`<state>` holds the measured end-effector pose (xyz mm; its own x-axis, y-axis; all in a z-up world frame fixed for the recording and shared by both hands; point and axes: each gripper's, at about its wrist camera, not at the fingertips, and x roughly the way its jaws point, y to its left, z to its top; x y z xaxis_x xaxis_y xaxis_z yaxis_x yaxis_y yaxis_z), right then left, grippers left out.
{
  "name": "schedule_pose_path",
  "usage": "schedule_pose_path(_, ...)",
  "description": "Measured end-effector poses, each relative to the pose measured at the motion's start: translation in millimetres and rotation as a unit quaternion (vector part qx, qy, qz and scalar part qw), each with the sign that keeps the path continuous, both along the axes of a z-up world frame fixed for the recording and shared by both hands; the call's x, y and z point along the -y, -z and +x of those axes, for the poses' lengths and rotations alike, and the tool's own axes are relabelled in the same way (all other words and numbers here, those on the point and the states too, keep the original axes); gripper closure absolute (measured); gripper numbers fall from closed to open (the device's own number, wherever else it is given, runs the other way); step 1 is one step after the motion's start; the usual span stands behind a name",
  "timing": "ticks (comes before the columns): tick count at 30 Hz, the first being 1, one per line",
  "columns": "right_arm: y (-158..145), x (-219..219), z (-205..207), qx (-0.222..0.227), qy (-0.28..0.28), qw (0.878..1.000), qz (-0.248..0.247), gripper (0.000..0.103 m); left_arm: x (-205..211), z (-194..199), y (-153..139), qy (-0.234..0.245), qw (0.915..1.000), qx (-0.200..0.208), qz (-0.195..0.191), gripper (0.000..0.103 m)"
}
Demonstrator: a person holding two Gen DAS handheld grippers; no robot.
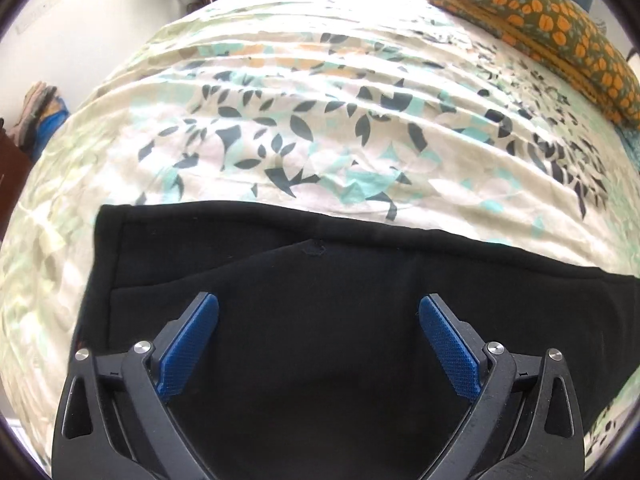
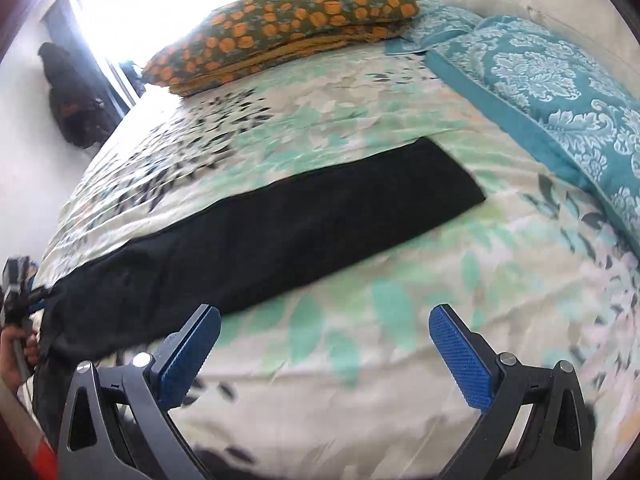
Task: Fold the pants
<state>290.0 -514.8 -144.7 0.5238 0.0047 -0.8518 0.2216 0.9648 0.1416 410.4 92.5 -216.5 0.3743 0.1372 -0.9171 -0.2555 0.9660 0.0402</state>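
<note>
- From my left wrist camera I see the left gripper (image 1: 318, 308) with its jaws spread wide apart, nothing between the blue pads (image 1: 188, 350).
- Directly under and ahead of it lie the black pants (image 1: 320, 300), flat on the bed (image 1: 280, 128); a hemmed band runs down their left edge, and a seam crosses the cloth just beyond the pad tips.
- I cannot tell whether the left gripper touches the fabric or hangs just above it.
- On my right wrist camera the right gripper (image 2: 324, 320) also has its jaws wide apart and empty; its pads (image 2: 460, 360) frame bare floral bedsheet (image 2: 360, 340), just beside the near edge of the pants.
- In this view the pants (image 2: 300, 232) stretch as one long dark strip from lower left, by the bed's edge, diagonally up to a squared-off end near the middle of the bed.
- The lower-left end of the strip looks bunched and hangs a little over the bed's edge.
- At the far left of that view a hand (image 2: 16, 356) grips a handle close beside that end.
- An orange-patterned pillow (image 2: 288, 20) sits at the far side of the bed, well apart from the pants; the left view catches it at top right (image 1: 540, 20).
- A teal damask bedcover (image 2: 552, 80) lies along the right side of the bed, near the squared end but not touching it.
- The right view is somewhat blurred, so finer detail on the sheet is lost to me.
</note>
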Motion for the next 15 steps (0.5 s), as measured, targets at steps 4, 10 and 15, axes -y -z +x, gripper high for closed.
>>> schedule_pose_path(4,14,66,108,-0.067,0.020,0.997,-0.036,0.000,14,-11,17,0.002,0.9956,0.063,0.069,0.000)
schedule_pose_path(10,52,94,201,-0.126,-0.002,0.988,-0.092,0.005,20,-20,24,0.002,0.9918,0.093,0.088,0.001)
schedule_pose_path(15,85,97,221,-0.161,0.017,0.983,-0.086,0.088,20,-16,21,0.003,0.9897,0.107,0.095,0.001)
